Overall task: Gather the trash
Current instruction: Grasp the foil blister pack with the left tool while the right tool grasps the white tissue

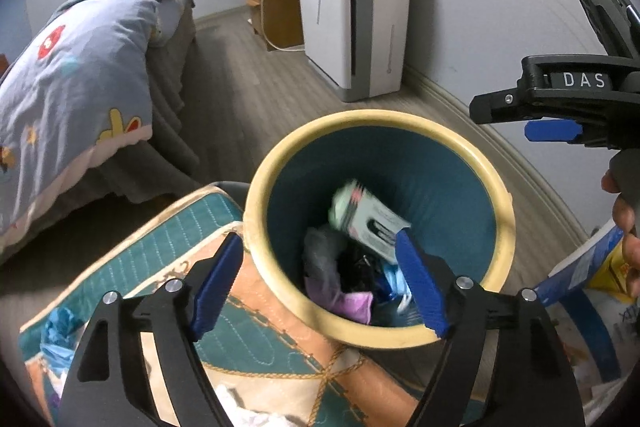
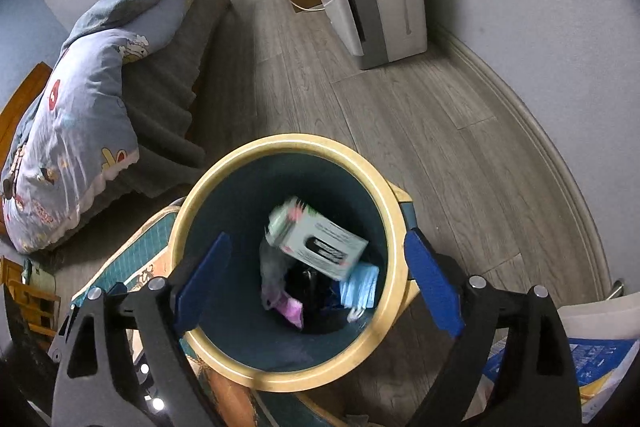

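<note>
Hovering above the round cream-rimmed teal trash bin, both the left gripper and right gripper have fingers spread apart, empty; a blurred pale green cardboard box lies inside among the trash.

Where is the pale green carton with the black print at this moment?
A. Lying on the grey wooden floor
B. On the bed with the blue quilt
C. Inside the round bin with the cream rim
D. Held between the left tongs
C: the pale green carton lies within the teal inside of the bin, on top of the other trash, and neither tongs touch it.
</note>
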A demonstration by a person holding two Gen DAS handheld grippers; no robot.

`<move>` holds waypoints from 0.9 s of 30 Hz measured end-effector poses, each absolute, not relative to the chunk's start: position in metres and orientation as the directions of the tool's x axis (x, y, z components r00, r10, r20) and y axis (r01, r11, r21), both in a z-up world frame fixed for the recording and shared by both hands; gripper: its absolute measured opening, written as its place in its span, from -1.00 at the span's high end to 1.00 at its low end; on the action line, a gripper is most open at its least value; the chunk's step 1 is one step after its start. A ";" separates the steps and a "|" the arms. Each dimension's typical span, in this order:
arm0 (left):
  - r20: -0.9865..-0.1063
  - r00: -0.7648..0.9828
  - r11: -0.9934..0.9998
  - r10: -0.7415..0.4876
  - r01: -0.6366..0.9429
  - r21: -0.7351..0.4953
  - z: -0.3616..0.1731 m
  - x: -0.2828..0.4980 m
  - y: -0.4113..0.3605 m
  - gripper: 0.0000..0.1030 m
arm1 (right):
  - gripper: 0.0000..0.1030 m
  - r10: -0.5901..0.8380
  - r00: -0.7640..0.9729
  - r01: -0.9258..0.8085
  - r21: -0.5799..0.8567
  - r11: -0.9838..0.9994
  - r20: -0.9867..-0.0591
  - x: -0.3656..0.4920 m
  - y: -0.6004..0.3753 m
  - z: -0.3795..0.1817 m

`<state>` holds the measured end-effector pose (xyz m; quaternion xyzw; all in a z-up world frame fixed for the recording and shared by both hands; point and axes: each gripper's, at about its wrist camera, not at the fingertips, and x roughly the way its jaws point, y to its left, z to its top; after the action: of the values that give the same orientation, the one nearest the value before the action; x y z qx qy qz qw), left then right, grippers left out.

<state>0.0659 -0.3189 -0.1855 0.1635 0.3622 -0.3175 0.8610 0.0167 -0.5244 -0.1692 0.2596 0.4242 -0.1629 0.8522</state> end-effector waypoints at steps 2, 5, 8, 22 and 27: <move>-0.724 0.544 0.750 -0.424 0.659 0.055 -0.183 0.065 -0.315 -0.60 | -0.74 -0.057 0.589 0.497 0.306 0.812 -0.806 0.016 -0.523 -0.167; -0.715 0.558 0.757 -0.422 0.651 0.061 -0.177 0.063 -0.307 -0.67 | -0.78 -0.060 0.593 0.492 0.302 0.816 -0.803 0.015 -0.519 -0.161; -0.707 0.570 0.765 -0.420 0.641 0.063 -0.170 0.061 -0.295 -0.68 | -0.80 -0.059 0.600 0.485 0.304 0.820 -0.798 0.015 -0.513 -0.155; -0.669 0.652 0.869 -0.356 0.495 0.021 -0.131 0.065 -0.187 -0.71 | -0.86 -0.028 0.630 0.428 0.318 0.846 -0.776 0.031 -0.459 -0.129; -0.658 0.684 0.911 -0.314 0.413 -0.006 -0.119 0.070 -0.139 -0.73 | -0.87 -0.005 0.626 0.374 0.295 0.879 -0.780 0.041 -0.426 -0.127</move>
<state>0.0699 -0.1394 -0.1187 0.0718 0.3442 -0.1988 0.9148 0.0415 -0.4258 -0.1266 0.2205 0.4185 -0.1084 0.8743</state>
